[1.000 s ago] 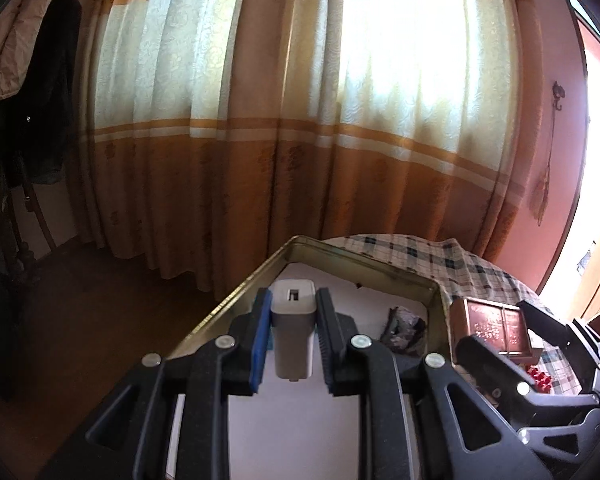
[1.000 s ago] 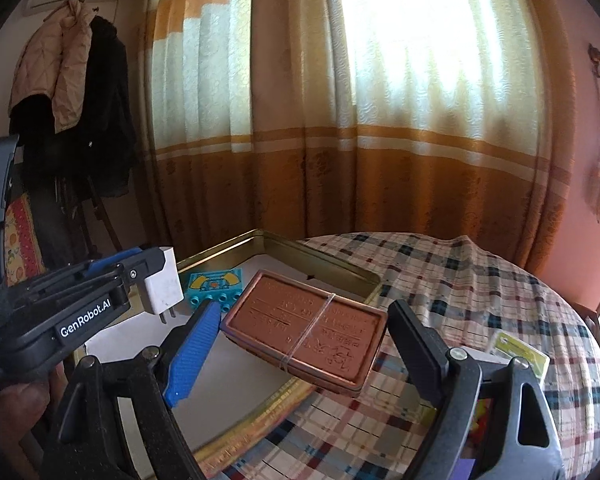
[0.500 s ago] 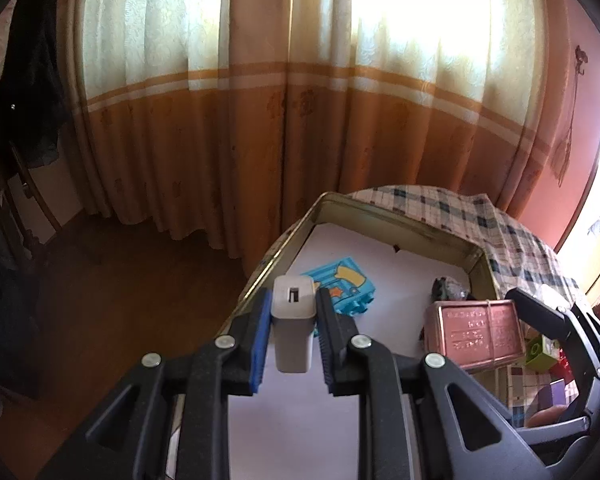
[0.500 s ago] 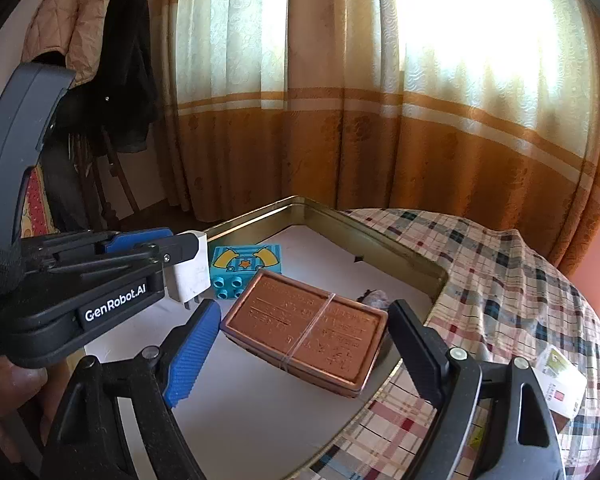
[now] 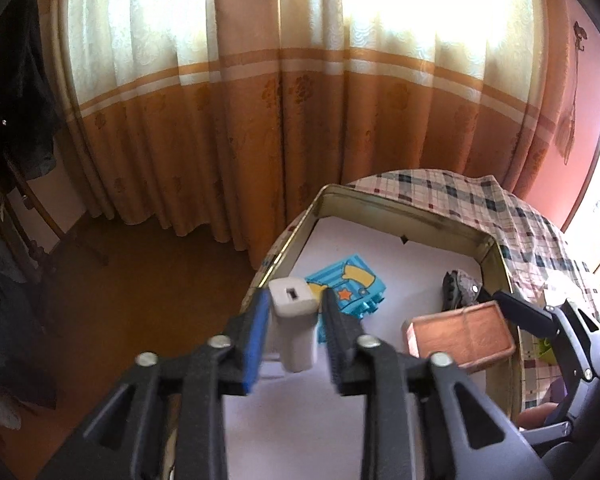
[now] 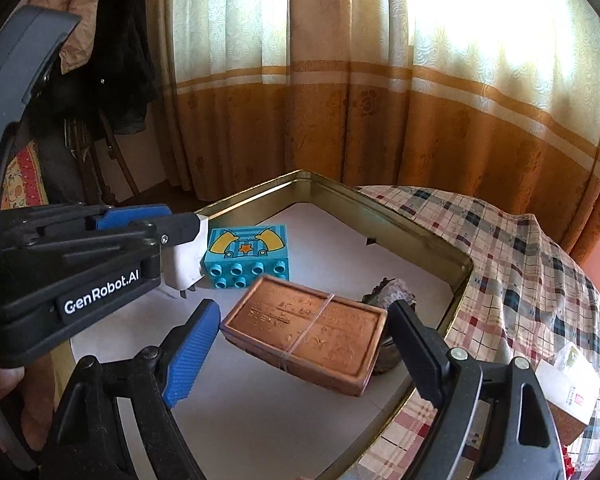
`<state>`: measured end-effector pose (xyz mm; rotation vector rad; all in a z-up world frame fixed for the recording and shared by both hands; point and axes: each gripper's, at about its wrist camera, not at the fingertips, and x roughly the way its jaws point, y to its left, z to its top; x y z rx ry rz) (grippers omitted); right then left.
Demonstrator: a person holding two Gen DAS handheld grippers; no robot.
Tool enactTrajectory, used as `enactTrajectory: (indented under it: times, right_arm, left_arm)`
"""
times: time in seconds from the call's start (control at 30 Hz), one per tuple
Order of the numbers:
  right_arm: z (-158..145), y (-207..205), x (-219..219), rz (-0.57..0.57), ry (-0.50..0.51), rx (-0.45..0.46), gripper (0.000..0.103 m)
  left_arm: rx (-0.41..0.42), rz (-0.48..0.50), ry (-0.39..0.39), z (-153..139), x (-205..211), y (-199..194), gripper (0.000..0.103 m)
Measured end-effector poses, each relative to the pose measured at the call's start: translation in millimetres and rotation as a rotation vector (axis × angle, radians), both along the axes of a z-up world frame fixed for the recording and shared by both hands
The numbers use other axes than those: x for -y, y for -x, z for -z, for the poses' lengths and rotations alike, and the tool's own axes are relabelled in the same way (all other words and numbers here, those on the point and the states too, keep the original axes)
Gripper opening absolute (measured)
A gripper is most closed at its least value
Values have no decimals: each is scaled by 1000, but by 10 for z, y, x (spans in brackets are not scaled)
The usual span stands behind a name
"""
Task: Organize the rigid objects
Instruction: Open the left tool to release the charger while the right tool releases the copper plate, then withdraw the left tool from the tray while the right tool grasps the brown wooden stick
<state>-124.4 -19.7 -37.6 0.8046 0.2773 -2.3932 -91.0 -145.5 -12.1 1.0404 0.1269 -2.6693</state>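
— Over the tray's [image 6: 432, 236] near-left corner, what is the left gripper [image 5: 294, 334] carrying?
— A white charger [image 5: 294, 326], boxy with rounded edges. Its USB slot faces up in the left wrist view, and its metal prongs point down in the right wrist view [image 6: 184, 260]. The jaws are clamped on its two sides.
— Does it touch anything else?
— It hangs just left of the blue brick [image 6: 246, 254]; whether they touch I cannot tell. The prongs sit close above the white liner [image 6: 260, 400].
— And the right gripper [image 6: 300, 354]?
— Its jaws are closed on the short ends of a copper-brown tin [image 6: 306, 332], flat and rectangular, with embossed lettering and a rubber band across its middle. The tin is tilted, held above the liner at the tray's right side.
— What else lies in the tray?
— The brick, turquoise with yellow shapes and an orange star, studs facing near. A dark grey lump [image 6: 388, 292], too unclear to name, lies behind the tin by the right wall.
— Around it?
— A checked cloth [image 6: 520, 264], with orange curtains [image 6: 380, 112] beyond.
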Motion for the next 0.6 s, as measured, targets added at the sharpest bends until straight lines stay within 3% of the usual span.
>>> enactTrajectory:
  times: [0.1, 0.23, 0.37, 0.6]
  right_arm:
    - [-24, -11, -10, 15, 0, -23, 90]
    - [-50, -12, -92, 33, 10, -31, 92]
    - [-111, -52, -286, 59, 38, -35, 92]
    - [-235, -267, -795, 86, 36, -77, 92]
  left_arm:
    - [-18, -38, 25, -29, 15, -33, 66]
    - [-52, -54, 16, -98, 62, -109, 71]
    - [-98, -123, 17, -147, 176, -239, 89]
    - [-120, -178, -46, -130, 275, -369, 90]
